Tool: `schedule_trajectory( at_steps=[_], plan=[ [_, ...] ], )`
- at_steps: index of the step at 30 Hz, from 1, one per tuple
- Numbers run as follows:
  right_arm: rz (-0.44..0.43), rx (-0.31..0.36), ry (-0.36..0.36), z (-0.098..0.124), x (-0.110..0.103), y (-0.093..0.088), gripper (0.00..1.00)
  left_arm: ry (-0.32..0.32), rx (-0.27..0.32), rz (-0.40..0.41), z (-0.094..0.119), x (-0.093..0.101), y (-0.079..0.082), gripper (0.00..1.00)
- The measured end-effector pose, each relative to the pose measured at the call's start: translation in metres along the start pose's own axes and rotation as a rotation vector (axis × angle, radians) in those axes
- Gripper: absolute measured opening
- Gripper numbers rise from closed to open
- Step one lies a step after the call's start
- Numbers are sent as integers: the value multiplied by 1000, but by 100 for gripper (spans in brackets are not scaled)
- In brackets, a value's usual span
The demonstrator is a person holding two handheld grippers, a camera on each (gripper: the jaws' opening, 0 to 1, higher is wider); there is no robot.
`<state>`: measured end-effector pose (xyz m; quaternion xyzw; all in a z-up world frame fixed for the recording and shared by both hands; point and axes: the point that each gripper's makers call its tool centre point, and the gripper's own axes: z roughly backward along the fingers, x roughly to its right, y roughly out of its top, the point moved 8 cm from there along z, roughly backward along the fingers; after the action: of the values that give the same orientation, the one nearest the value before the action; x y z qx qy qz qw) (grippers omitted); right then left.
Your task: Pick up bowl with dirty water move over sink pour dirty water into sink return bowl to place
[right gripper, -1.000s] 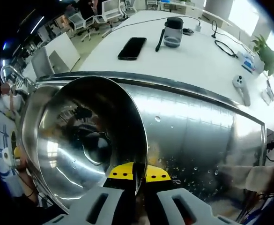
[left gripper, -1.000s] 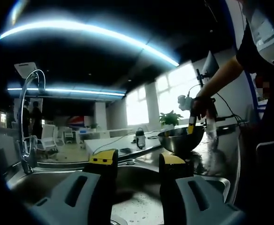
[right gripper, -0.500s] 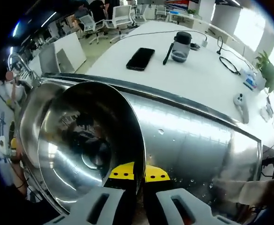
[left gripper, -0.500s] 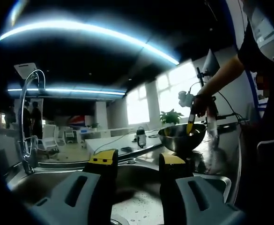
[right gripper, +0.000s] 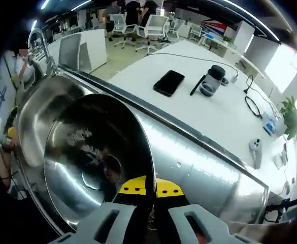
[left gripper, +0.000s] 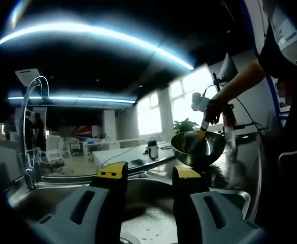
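Note:
A steel bowl (right gripper: 90, 162) fills the lower left of the right gripper view, tilted toward the camera, with only drops and reflections inside. My right gripper (right gripper: 145, 187) is shut on the bowl's rim, one yellow-tipped jaw on each side. In the left gripper view the same bowl (left gripper: 198, 148) hangs above the wet counter at the right, and the right gripper (left gripper: 204, 131) holds it from above in a person's hand. My left gripper (left gripper: 149, 175) stands open over the sink (left gripper: 138, 203), holding nothing. The sink basin (right gripper: 39, 109) lies left of the bowl.
A curved faucet (left gripper: 32, 127) rises at the sink's left end. The steel drainboard (right gripper: 204, 168) is wet. Behind it a white table (right gripper: 153, 63) carries a black phone (right gripper: 168, 82), a dark-lidded jar (right gripper: 210, 81) and cables. Office chairs stand farther back.
The right gripper has carried the bowl a little higher and turned it, so more of the sink shows to its left. The left gripper has stayed put.

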<state>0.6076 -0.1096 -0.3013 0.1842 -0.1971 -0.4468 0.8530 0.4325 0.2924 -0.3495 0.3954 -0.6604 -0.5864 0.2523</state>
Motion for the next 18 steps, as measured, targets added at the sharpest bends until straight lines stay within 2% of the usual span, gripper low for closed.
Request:
schedule_trajectory(
  at_steps=[18],
  plan=[
    [156,73,-19,2,-8,17,0,-3,-10,-3,-1,0,-1,34]
  ],
)
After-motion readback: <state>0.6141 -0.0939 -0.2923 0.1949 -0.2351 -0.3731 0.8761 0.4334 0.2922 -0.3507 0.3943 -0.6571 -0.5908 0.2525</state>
